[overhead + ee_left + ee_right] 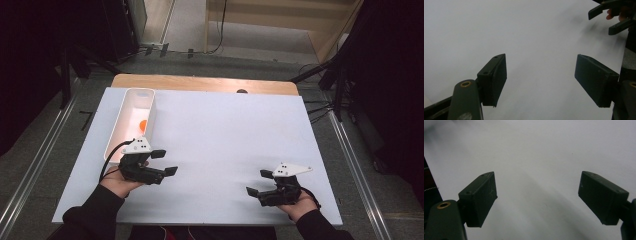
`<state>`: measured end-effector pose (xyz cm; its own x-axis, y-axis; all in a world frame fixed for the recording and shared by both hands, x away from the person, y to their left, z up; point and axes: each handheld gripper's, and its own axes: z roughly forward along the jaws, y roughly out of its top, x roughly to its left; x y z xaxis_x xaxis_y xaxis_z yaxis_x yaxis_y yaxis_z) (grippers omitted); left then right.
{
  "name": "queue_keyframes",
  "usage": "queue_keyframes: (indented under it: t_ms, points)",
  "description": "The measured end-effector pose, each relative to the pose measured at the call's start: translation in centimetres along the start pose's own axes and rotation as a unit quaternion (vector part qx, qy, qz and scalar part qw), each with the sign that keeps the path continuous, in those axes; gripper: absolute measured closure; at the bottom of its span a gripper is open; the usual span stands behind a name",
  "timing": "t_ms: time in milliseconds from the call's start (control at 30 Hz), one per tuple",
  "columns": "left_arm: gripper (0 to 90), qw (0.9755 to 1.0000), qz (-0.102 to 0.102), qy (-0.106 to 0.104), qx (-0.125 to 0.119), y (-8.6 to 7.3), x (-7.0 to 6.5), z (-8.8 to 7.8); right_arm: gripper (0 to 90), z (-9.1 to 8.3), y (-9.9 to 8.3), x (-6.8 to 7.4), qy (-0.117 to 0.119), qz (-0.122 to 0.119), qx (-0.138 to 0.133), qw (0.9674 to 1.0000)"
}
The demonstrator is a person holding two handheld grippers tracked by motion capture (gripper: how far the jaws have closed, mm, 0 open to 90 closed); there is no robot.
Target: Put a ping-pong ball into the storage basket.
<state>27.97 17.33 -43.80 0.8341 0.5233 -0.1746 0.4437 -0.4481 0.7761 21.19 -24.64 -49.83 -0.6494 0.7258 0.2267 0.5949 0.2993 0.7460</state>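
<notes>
We see the left gripper (166, 162) near the white tray (116, 131), jaws apart and empty; the right gripper (259, 182) (near right) likewise gapes. A small orange thing (143, 125), perhaps a ball, lies in the tray's middle.

1 counter (215, 85), wood, w/ 1 white sheet (225, 135) over it; 1 white tray (131, 107), long, at far left; 1 orange item (143, 124) inside it, too small to tell what; 2 grippers: left gripper (167, 162) near left, right gripper (259, 182) near right; 2 black fingers (494, 77) on each, 4 total; 2 hands, 1 per gripper; 2 grey plates, 1 atop each gripper.
</notes>
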Motion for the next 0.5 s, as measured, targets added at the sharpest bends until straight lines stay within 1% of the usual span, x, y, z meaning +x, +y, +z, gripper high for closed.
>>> queue_keyframes:
  t_ms: [100,167,367,500]
  points:
    - [26.5,0.9999,0.004,-0.009,0.007,-0.4,-0.2,0.2,13.8,0.0,0.0,0.0,0.0,0.002,0.001,1.0]
    - [26.5,0.9998,0.007,-0.015,0.007,-0.6,-0.4,0.3,13.8,0.0,0.0,0.0,-0.001,-0.003,0.002,1.0]
    - [26.5,0.9996,0.012,-0.02,0.014,-0.9,-0.5,0.6,13.8,0.0,0.0,0.0,-0.002,-0.001,0.003,1.0]
    - [26.4,0.9995,0.012,-0.029,0.003,-1.4,-0.4,0.9,13.8,0.0,0.0,0.0,-0.001,-0.002,0.004,1.0]
